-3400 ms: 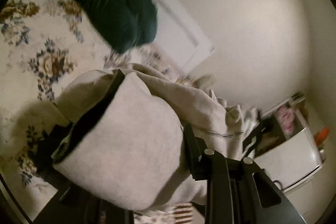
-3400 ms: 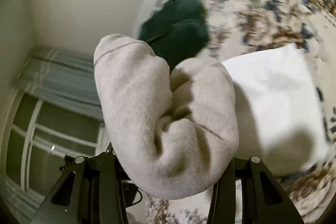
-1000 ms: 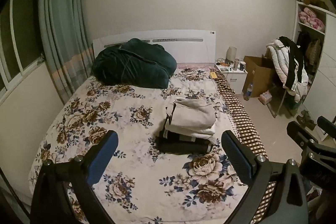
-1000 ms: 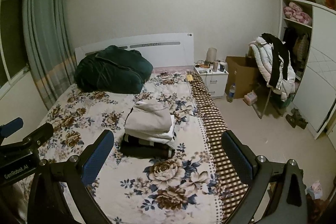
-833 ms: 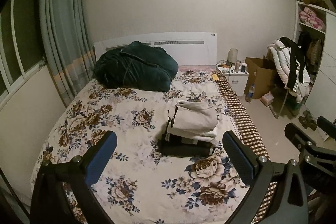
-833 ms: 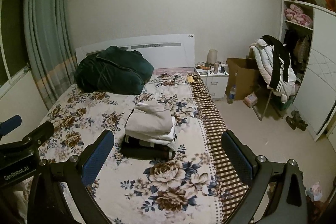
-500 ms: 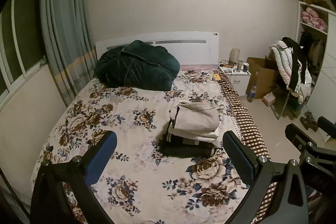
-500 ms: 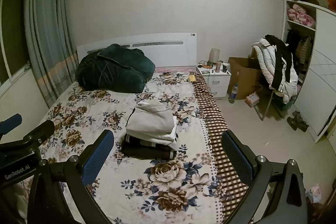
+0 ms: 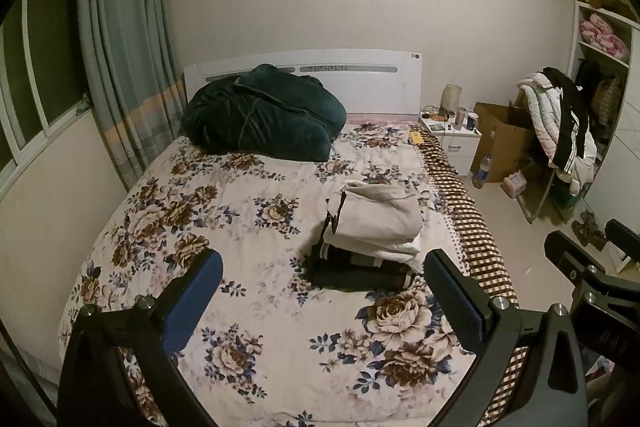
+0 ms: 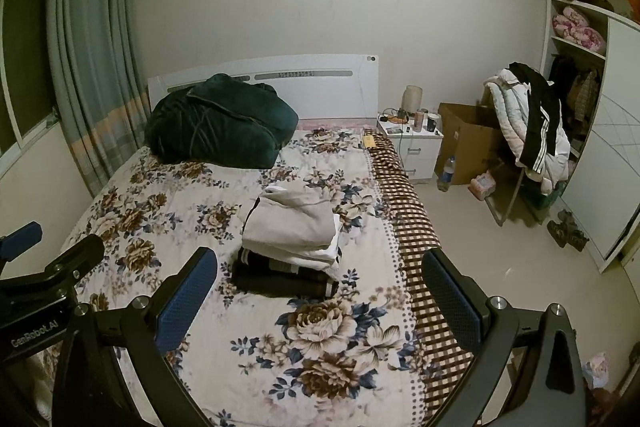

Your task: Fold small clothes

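A stack of folded clothes [image 9: 370,237] lies on the floral bed [image 9: 208,211], beige garment on top, white and dark ones below. It also shows in the right wrist view [image 10: 290,239]. My left gripper [image 9: 322,291] is open and empty, held back from the foot of the bed, well short of the stack. My right gripper [image 10: 318,287] is open and empty at about the same distance. The right gripper shows at the right edge of the left wrist view [image 9: 592,267], and the left gripper shows at the left edge of the right wrist view [image 10: 44,267].
A dark green bundle [image 9: 260,119] lies by the white headboard [image 9: 360,75]. A nightstand [image 9: 452,135], a cardboard box [image 9: 504,139], a chair piled with jackets [image 9: 560,131] and a wardrobe [image 10: 600,131] stand right of the bed. Curtains [image 9: 120,67] hang at left.
Seconds ago both grippers held the beige garment close to the cameras; it now lies on the stack and both grippers are open and pulled back. Over the last second the views barely shift.
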Action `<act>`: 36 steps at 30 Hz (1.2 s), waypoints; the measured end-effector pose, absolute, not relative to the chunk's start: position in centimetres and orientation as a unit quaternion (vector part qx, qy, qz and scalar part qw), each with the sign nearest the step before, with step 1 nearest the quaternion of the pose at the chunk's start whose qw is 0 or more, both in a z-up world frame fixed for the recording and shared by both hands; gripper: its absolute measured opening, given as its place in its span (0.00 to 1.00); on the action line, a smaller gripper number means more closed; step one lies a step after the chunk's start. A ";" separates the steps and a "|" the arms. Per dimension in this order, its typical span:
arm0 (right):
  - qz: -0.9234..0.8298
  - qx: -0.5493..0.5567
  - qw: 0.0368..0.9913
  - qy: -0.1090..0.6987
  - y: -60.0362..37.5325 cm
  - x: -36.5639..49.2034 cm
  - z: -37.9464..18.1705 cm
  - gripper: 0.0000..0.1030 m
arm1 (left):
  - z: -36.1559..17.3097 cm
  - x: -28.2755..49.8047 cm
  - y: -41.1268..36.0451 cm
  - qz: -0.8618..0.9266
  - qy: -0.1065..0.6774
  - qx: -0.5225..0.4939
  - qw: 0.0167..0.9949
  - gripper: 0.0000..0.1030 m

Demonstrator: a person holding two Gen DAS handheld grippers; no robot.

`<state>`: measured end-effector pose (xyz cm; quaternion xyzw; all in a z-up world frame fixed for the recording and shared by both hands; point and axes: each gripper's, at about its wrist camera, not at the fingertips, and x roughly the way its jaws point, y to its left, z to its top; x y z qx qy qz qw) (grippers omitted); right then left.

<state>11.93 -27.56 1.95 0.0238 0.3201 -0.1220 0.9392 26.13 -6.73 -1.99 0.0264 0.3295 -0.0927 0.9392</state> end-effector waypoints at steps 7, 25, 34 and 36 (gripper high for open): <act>-0.121 0.025 0.939 0.320 -27.7 12.0 1.9 1.00 | -1.9 26.2 -6.7 -0.092 0.329 0.027 0.939 1.00; -0.119 0.027 0.940 0.320 -27.7 11.9 1.7 1.00 | -1.9 25.7 -6.2 -0.094 0.334 0.025 0.937 1.00; -0.121 0.026 0.939 0.321 -27.6 11.8 1.6 1.00 | -1.8 25.6 -5.9 -0.087 0.333 0.025 0.939 1.00; -0.121 0.028 0.939 0.321 -27.5 11.8 1.7 1.00 | -1.8 25.6 -5.9 -0.087 0.333 0.025 0.939 1.00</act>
